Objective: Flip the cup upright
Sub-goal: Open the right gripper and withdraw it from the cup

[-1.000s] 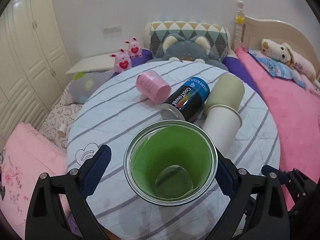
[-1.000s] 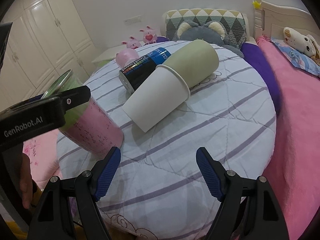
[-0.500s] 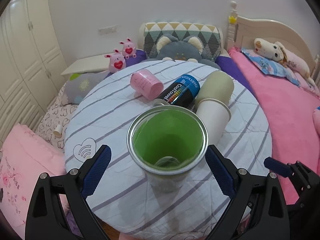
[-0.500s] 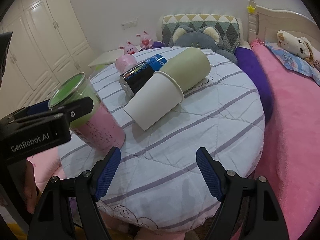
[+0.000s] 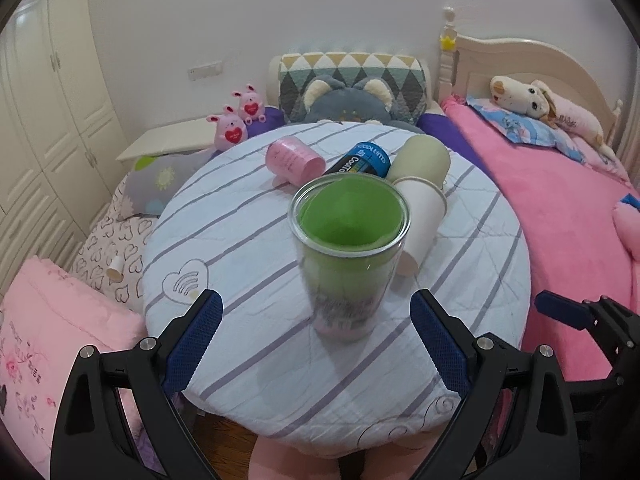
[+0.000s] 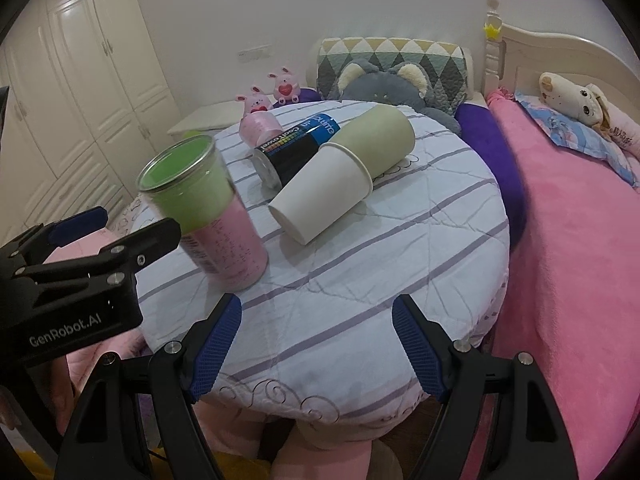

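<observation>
Cup (image 5: pixel 347 248) (clear, green liner on top, pink band at the base) stands mouth-up on the round table (image 5: pixel 256 380), near the front-left part of the striped cloth. In the right wrist view it reads as leaning slightly; could be fisheye, can't tell for sure. Base looks fully seated on the cloth.

Left gripper (image 5: pixel 316 334): jaws wide, both blue pads clear of the cup, which sits between and just beyond them. No contact visible. Right gripper (image 6: pixel 316 344): jaws wide, holding nothing, over the near table edge, apart from the cup.

Status, my read: flip is done for this cup; it's upright and released. What's left is only backing the left gripper off without clipping the wall. Soft quilted cloth under a tall cup means a nudge could tip it.

4 other items lie on their sides behind it: white cup (image 6: pixel 320 196), beige cup (image 6: pixel 378 138), black can (image 6: pixel 296 146), small pink cup (image 5: pixel 294 160). White cup sits just beside the upright one, its mouth at the beige cup's mouth. If the task covers more than 1 cup, these aren't started.
</observation>
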Motion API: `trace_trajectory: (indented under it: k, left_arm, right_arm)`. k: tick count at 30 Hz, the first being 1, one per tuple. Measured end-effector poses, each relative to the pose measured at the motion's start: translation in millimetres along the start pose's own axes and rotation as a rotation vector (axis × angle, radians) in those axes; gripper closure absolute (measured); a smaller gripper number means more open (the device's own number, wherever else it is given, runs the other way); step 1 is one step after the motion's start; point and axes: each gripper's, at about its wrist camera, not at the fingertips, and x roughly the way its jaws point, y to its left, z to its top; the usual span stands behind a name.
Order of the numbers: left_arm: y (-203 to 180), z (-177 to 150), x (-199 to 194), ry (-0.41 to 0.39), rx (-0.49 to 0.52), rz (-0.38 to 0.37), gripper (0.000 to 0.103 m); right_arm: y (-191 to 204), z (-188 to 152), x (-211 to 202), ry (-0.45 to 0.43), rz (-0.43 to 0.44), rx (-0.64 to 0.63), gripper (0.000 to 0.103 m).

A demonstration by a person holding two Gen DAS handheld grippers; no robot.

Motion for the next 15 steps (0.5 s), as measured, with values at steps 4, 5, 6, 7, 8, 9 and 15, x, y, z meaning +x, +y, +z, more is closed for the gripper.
trace_trajectory:
  k: [4,5,6,7,8,9,15]
  left_arm:
    - [10,-10,-2,0.008,0.001,0.001,0.007]
    - [14,-13,-2,0.009,0.001,0.006,0.007]
    - [17,-15,-2,0.009,0.000,0.008,0.007]
    - [20,-17,-3,0.008,-0.002,0.009,0.007]
    - [23,-20,-3,0.005,-0.004,0.011,0.007]
    - [26,-22,-2,0.003,-0.004,0.011,0.007]
    - [35,-33,-1,-0.013,0.021,0.014,0.007]
  right_arm:
    - [13,-5,-5,-0.002,-0.018,-0.006,0.024]
    - [16,-6,-6,-0.004,-0.024,-0.008,0.024]
    - [20,-7,-7,-0.005,-0.035,-0.015,0.024]
    - [23,-8,-7,-0.006,-0.047,-0.021,0.024]
    - [27,-10,-7,-0.007,-0.060,-0.028,0.024]
    - [31,-11,-7,-0.010,-0.073,-0.033,0.024]
    - [41,-19,-8,-0.029,-0.123,-0.008,0.024]
